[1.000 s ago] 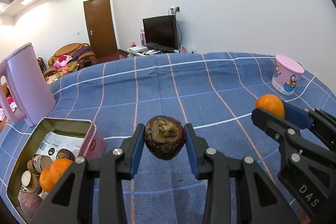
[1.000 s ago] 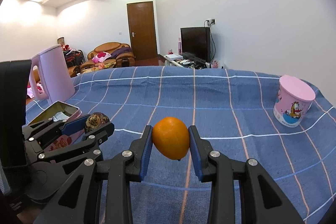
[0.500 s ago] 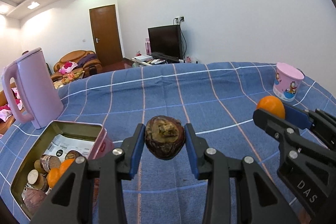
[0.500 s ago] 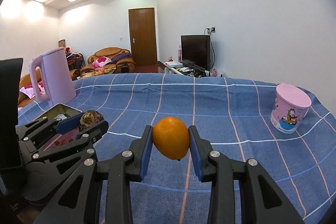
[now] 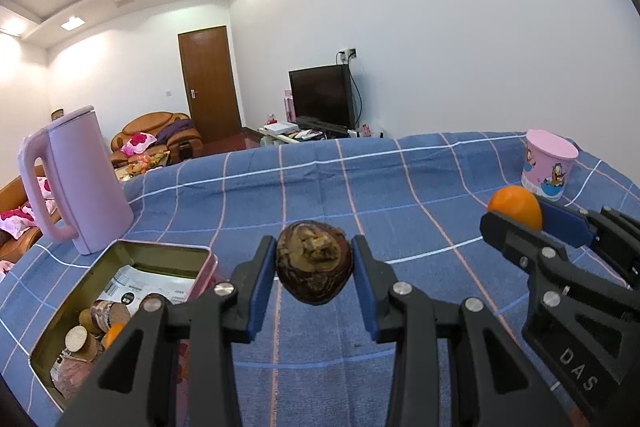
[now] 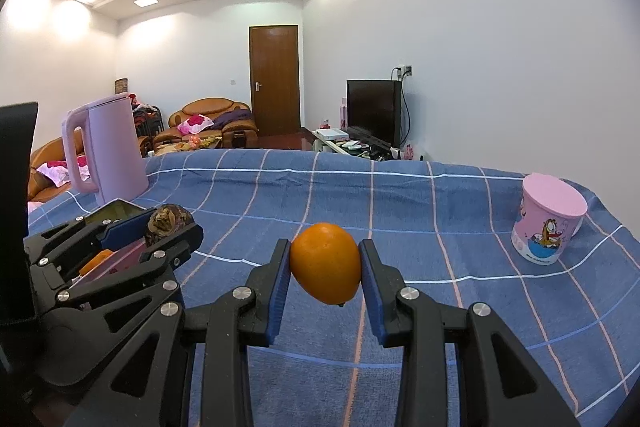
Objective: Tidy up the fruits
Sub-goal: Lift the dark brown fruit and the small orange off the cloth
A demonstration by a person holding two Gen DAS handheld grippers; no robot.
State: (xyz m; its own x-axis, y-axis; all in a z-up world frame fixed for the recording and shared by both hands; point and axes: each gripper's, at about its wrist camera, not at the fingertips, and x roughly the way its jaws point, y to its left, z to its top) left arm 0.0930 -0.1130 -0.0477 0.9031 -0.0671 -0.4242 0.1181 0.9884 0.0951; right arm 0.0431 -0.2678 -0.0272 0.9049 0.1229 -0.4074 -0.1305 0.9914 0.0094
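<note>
My left gripper [image 5: 315,267] is shut on a dark brown wrinkled fruit [image 5: 315,261] and holds it above the blue checked cloth. My right gripper [image 6: 325,269] is shut on an orange [image 6: 325,267], also held above the cloth. In the left wrist view the right gripper [image 5: 520,221] with the orange [image 5: 515,207] is off to the right. In the right wrist view the left gripper [image 6: 168,227] with the brown fruit [image 6: 167,225] is at the left. An open tin [image 5: 132,259] with several fruits inside [image 5: 104,323] lies low left of my left gripper.
A pink kettle [image 5: 78,179] stands behind the tin; it also shows in the right wrist view [image 6: 106,155]. A pink cartoon cup [image 6: 548,225] stands at the right on the blue cloth [image 6: 400,203]. The table's far edge faces a TV and sofa.
Both grippers have risen and tilted up, still holding their fruits; the tin and table now sit lower in view. Nothing was let go.
</note>
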